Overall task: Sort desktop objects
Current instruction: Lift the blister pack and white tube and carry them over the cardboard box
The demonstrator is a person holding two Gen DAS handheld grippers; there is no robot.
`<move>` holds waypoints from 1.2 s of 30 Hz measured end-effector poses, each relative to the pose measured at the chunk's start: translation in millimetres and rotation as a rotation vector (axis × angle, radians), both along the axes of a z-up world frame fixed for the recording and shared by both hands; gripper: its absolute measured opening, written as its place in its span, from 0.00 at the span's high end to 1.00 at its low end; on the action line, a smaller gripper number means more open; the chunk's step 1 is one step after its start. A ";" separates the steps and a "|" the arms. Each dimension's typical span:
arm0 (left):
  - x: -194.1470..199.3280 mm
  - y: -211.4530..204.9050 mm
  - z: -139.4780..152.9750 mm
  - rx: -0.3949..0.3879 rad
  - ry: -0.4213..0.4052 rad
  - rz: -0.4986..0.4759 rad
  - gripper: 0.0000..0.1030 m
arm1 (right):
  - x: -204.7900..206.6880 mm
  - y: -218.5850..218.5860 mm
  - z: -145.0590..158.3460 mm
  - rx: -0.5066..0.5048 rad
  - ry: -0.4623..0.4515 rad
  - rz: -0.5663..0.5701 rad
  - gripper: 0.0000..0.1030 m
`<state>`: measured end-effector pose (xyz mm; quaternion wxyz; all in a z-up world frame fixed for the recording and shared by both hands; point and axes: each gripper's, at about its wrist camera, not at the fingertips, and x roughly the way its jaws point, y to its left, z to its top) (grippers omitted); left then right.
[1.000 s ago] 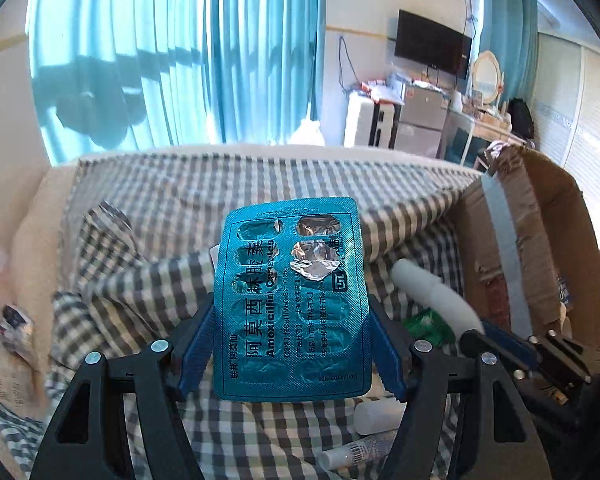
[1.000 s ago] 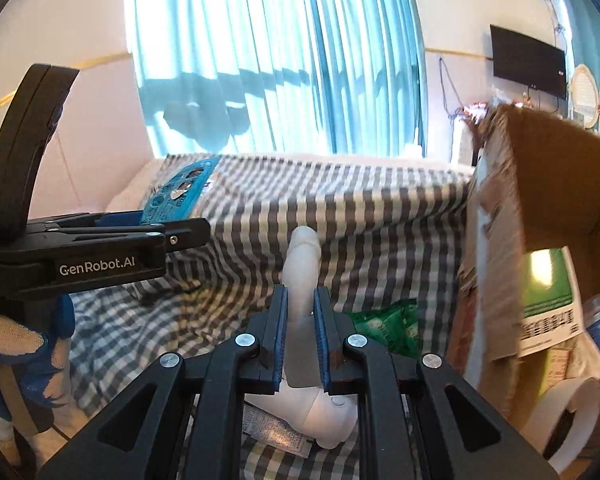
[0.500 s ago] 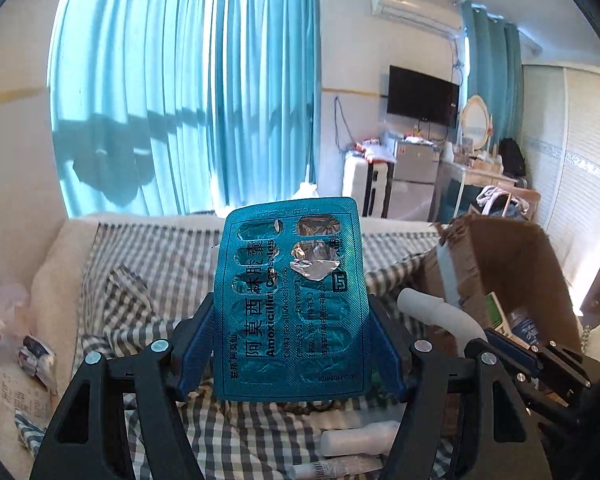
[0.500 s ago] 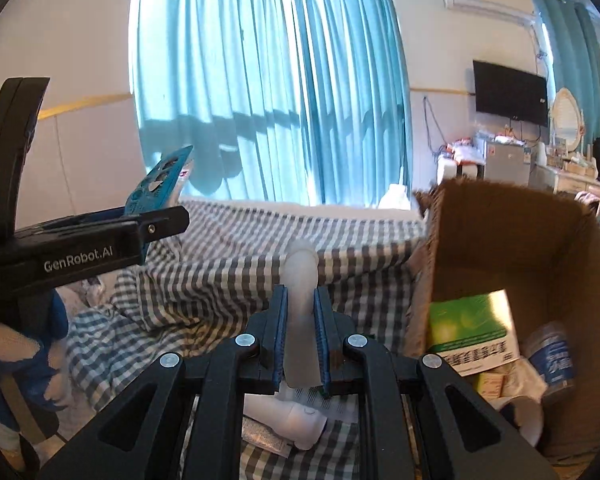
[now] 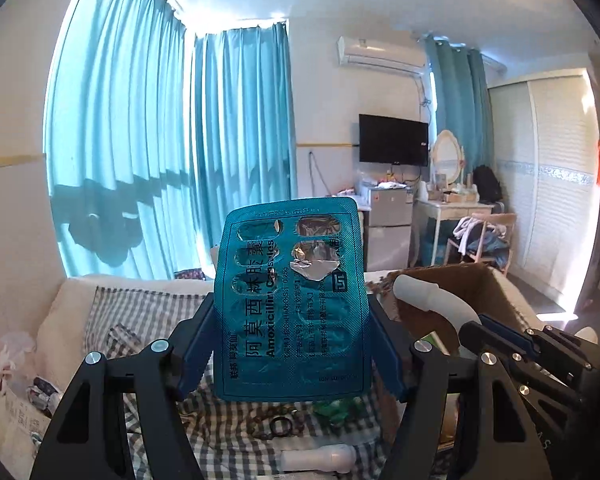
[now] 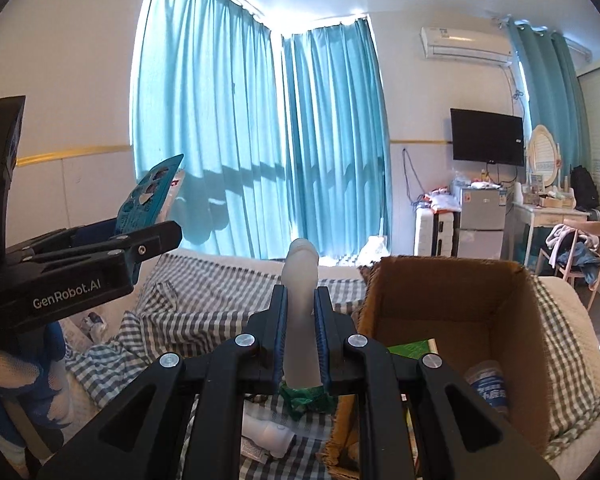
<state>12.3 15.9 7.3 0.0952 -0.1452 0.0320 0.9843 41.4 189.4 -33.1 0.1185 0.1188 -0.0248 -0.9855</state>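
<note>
My left gripper (image 5: pixel 290 332) is shut on a blue amoxicillin blister pack (image 5: pixel 292 300), held upright above the checkered cloth (image 5: pixel 140 320); several pockets are torn open. It also shows at the left of the right wrist view (image 6: pixel 150 200). My right gripper (image 6: pixel 301 328) is shut on a white plastic tube (image 6: pixel 302 276) that sticks up between the fingers, just left of an open cardboard box (image 6: pixel 452 300). The tube also shows in the left wrist view (image 5: pixel 432 300).
The box holds a green carton (image 6: pixel 414 348) and a blue-labelled bottle (image 6: pixel 488 384). On the cloth lie a green packet (image 6: pixel 306 396), a white tube (image 5: pixel 320 458), a black ring (image 5: pixel 282 424) and crumpled wrappers (image 5: pixel 12 380) at the left. Curtains, TV and furniture stand behind.
Both grippers have risen and tilted up with their objects; the cloth dropped low in view and the room came into sight. The box now shows its open inside to the right gripper.
</note>
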 end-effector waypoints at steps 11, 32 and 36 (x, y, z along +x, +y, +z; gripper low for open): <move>14.2 40.2 8.9 -0.004 0.026 -0.080 0.31 | 16.2 35.2 15.4 -0.029 0.025 -0.067 0.86; 14.1 120.0 -15.2 0.015 -0.005 -0.271 0.31 | 31.7 94.9 16.1 -0.099 0.008 -0.188 0.84; 1.0 138.1 -32.2 0.001 -0.056 -0.298 0.31 | 23.4 106.7 7.3 -0.114 -0.019 -0.212 0.84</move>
